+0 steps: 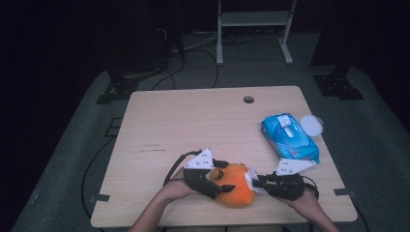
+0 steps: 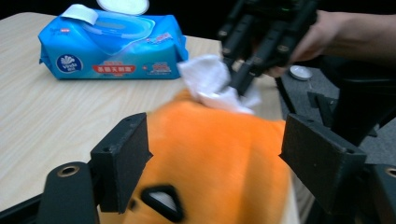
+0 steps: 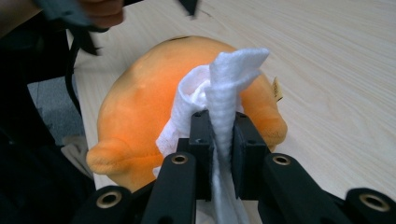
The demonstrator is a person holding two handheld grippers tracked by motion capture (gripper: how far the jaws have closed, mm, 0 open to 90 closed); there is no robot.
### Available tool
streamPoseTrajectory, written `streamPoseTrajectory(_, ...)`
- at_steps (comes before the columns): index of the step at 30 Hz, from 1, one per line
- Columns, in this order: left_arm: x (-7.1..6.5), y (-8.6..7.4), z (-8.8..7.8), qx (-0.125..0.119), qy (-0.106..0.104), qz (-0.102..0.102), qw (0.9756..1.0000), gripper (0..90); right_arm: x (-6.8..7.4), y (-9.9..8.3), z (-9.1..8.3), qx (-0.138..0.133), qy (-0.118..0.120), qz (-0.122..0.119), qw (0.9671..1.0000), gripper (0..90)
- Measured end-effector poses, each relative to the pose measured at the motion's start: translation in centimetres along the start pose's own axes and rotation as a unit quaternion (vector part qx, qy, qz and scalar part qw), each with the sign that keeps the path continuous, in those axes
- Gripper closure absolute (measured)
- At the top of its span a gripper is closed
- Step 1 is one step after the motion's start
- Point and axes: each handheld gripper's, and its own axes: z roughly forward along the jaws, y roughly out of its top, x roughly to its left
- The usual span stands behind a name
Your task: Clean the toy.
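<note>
An orange plush toy (image 1: 234, 186) lies near the table's front edge. My left gripper (image 1: 220, 183) comes at it from the left, its jaws astride the toy (image 2: 219, 154) without visibly squeezing it. From the right, my right gripper (image 1: 256, 182) is shut on a folded white wipe (image 3: 229, 84) and holds it against the toy's top (image 3: 144, 102). The left gripper view looks past the toy to the right gripper (image 2: 238, 79) and the wipe (image 2: 210, 79) bunched on the orange fabric.
A blue pack of wet wipes (image 1: 290, 137) lies at the right of the wooden table (image 1: 193, 125), its white lid (image 1: 312, 124) flipped open. A cable hole (image 1: 248, 99) sits near the far edge. Both hands rest at the front edge.
</note>
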Motion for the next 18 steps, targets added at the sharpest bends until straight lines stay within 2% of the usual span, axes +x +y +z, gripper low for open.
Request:
streamPoseTrajectory(2,0.4,0.1,0.9,0.014,-0.003,0.003,0.9999,19.4,0.0,-0.1,-0.1,0.000,0.006,-0.003,1.0000,79.2)
streamPoseTrajectory(5,0.9,-0.3,2.7,0.062,-0.007,0.000,0.9981,15.1,-0.1,-0.3,-0.4,-0.005,0.011,-0.001,0.9999,79.1)
streamPoseTrajectory(7,1.0,-0.7,3.1,0.053,-0.013,-0.014,0.9984,14.3,-0.3,-0.5,-0.9,-0.011,0.010,-0.001,0.9999,79.0)
streamPoseTrajectory(9,1.0,-1.1,3.3,0.056,-0.016,-0.024,0.9980,15.2,-0.6,-0.8,-1.5,-0.016,0.013,0.006,0.9998,78.8)
streamPoseTrajectory(11,0.8,-1.3,3.4,0.061,-0.011,-0.023,0.9978,21.7,-1.0,-1.2,-2.1,-0.025,0.016,0.018,0.9994,78.6)
streamPoseTrajectory(13,0.4,-1.2,3.5,0.070,0.009,-0.017,0.9973,33.8,-1.3,-1.6,-2.5,-0.029,0.016,0.027,0.9991,78.2)
streamPoseTrajectory(14,0.2,-1.1,3.5,0.075,0.011,-0.014,0.9970,39.7,-1.4,-1.8,-2.7,-0.030,0.013,0.031,0.9990,78.3)
streamPoseTrajectory(16,-0.2,-0.7,3.6,0.078,0.026,0.002,0.9966,46.9,-1.5,-1.9,-2.8,-0.035,0.010,0.034,0.9988,78.4)
streamPoseTrajectory(18,-0.5,-0.4,3.4,0.070,0.034,0.008,0.9969,49.6,-1.6,-2.0,-3.1,-0.034,0.001,0.032,0.9989,78.6)
